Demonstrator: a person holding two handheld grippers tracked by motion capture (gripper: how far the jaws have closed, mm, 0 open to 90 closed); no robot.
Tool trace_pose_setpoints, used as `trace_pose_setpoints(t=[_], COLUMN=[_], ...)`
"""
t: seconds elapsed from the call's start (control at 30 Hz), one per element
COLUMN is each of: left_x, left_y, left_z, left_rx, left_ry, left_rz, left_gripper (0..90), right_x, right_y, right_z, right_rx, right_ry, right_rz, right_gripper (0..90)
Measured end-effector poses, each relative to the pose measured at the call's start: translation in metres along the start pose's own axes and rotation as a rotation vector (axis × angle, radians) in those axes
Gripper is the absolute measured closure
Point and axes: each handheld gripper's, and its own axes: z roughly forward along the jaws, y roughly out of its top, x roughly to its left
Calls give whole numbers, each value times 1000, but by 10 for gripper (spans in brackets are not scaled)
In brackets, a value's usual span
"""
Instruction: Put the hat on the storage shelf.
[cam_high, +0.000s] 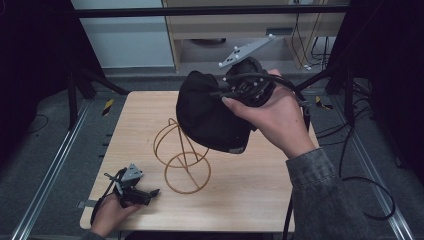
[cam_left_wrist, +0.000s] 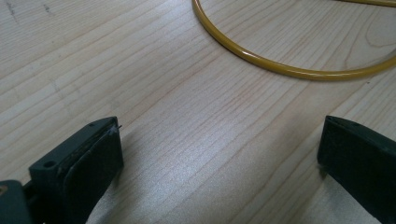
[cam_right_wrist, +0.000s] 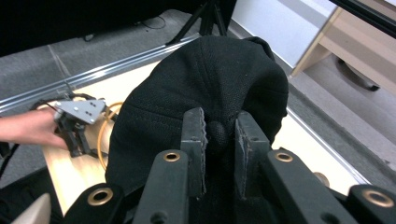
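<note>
- The black cap (cam_high: 210, 112) was up in the air over the far middle of the wooden table (cam_high: 250, 195), hanging above the top of the gold wire stand (cam_high: 181, 159).
- My right gripper (cam_right_wrist: 219, 135) pinched it: in the right gripper view I saw the two jaws closed in on the small button at the crown, with fabric bunched between them.
- From the high view, my right hand (cam_high: 272, 117) wrapped the gripper body, its grey three-cornered plate (cam_high: 245, 51) sticking out toward the far side.
- A small pale tag showed at the cap's lower edge in the high view; I couldn't read any writing on it, too small.
- My left gripper (cam_high: 145, 192) rested at the near left part of the table, held by my left hand (cam_high: 107, 215).
- In the left gripper view its jaws stood wide apart with nothing between them but bare wood grain, and the stand's round yellow base ring curved across just ahead.
- No brand or label was legible anywhere I looked.
</note>
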Motion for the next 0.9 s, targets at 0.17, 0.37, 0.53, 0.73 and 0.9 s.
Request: trace_pose_setpoints(t=[0.17,0.37,0.53,0.73,0.9], left_x=[0,0,0,0,0], left_y=[0,0,0,0,0], left_z=[0,0,0,0,0], left_rx=[0,-2,-1,-2,-2], left_ry=[0,2,2,2,2], left_rz=[0,0,0,0,0], left_gripper=[0,0,0,0,0], right_x=[5,10,18,24,29], right_y=[5,12,19,24,29], right_z=[10,30,46,64,81], right_rx=[14,27,35,70,93], right_ry=[13,38,64,75,92], right_rz=[-15,-19,-25,-34,-45], right_gripper=[767,767,767,767,766])
